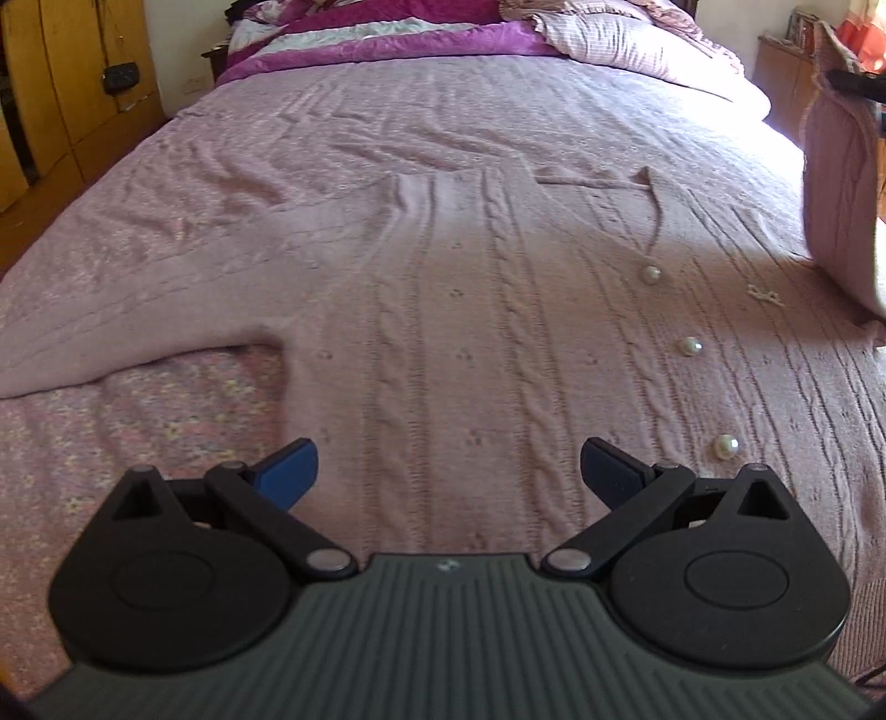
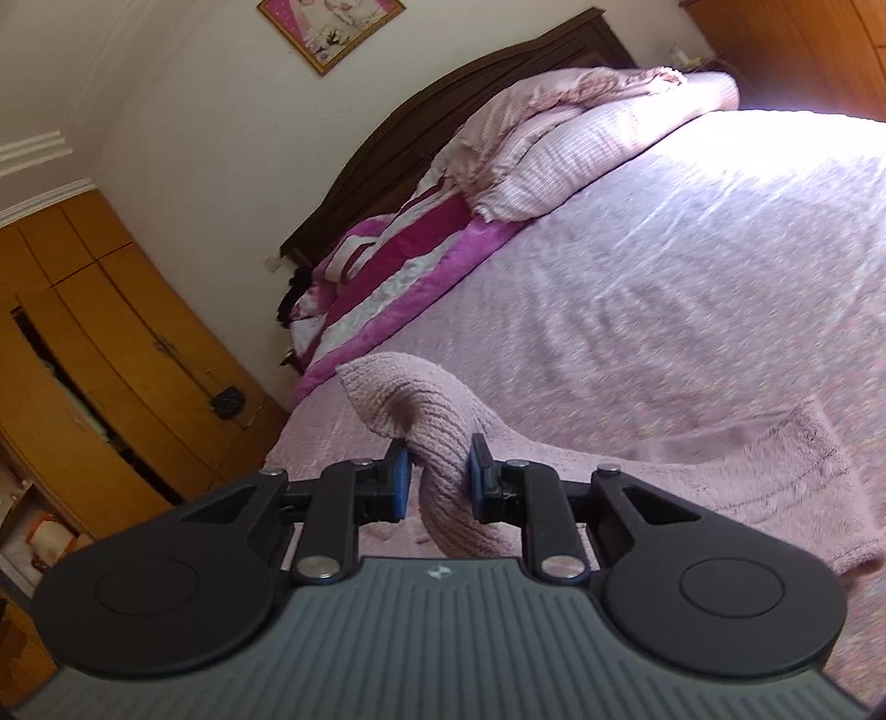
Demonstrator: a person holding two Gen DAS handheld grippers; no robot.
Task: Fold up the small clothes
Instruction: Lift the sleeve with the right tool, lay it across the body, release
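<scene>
A pink cable-knit cardigan point(image 1: 443, 310) with pearl buttons point(image 1: 690, 346) lies flat on the bed, one sleeve point(image 1: 111, 338) spread out to the left. My left gripper point(image 1: 448, 468) is open and empty, low over the cardigan's lower body. My right gripper point(image 2: 438, 482) is shut on the other sleeve point(image 2: 426, 421) and holds it lifted above the bed; the cuff curls over the fingers. That lifted sleeve also shows at the right edge of the left wrist view point(image 1: 841, 183).
The bed has a pink bedspread point(image 1: 332, 127). A purple and white blanket point(image 1: 360, 39) and pink pillows point(image 1: 637, 50) lie at the head. A wooden wardrobe point(image 2: 83, 332) stands to the left, and the dark headboard point(image 2: 498, 72) is against the wall.
</scene>
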